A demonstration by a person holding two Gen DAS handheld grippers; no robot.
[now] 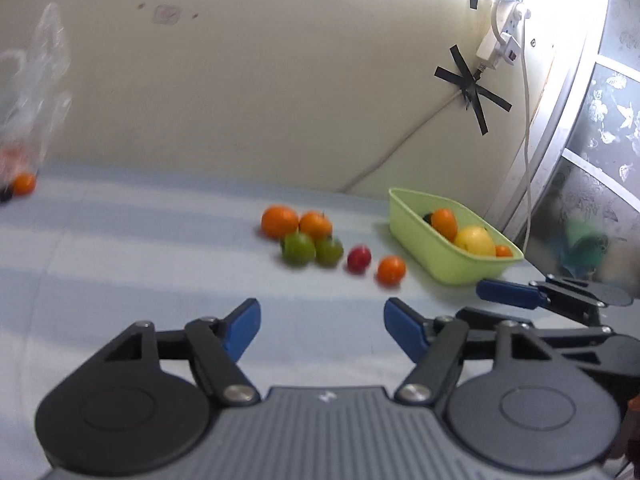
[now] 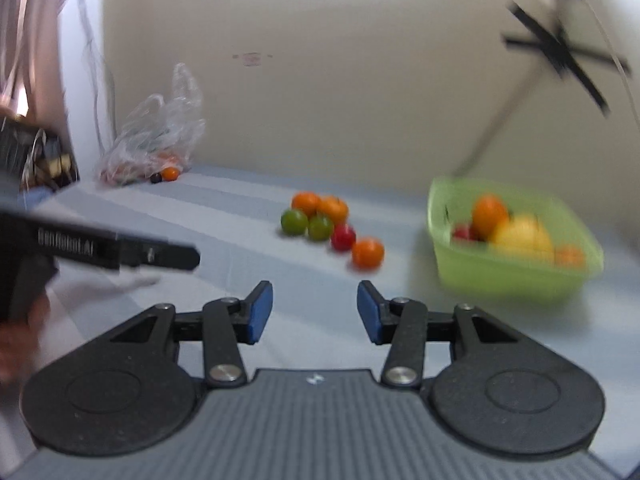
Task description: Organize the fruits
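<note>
Pale blue cloth covers the table (image 1: 120, 248), and on it, near the middle, lies a loose cluster of fruit: two oranges (image 1: 280, 221) at the far side, two green fruits (image 1: 298, 249) touching them just in front, then a small red fruit (image 1: 359, 259) and a lone orange (image 1: 391, 270) trailing off to the right. Right of the cluster, close to the wall, stands a light green basket (image 1: 456, 268) that holds an orange, a yellow fruit, another small orange and, seen from the right wrist, something red. Far left against the wall slumps a clear plastic bag (image 2: 160, 136) with more fruit in it, and one small orange (image 2: 171, 173) beside a dark fruit at its mouth. The left gripper (image 1: 322, 330) hangs over bare cloth nearer than the cluster, its blue-padded jaws standing apart with nothing between them. The right gripper (image 2: 315, 312) is likewise above the cloth, jaws parted somewhat narrower and empty.
</note>
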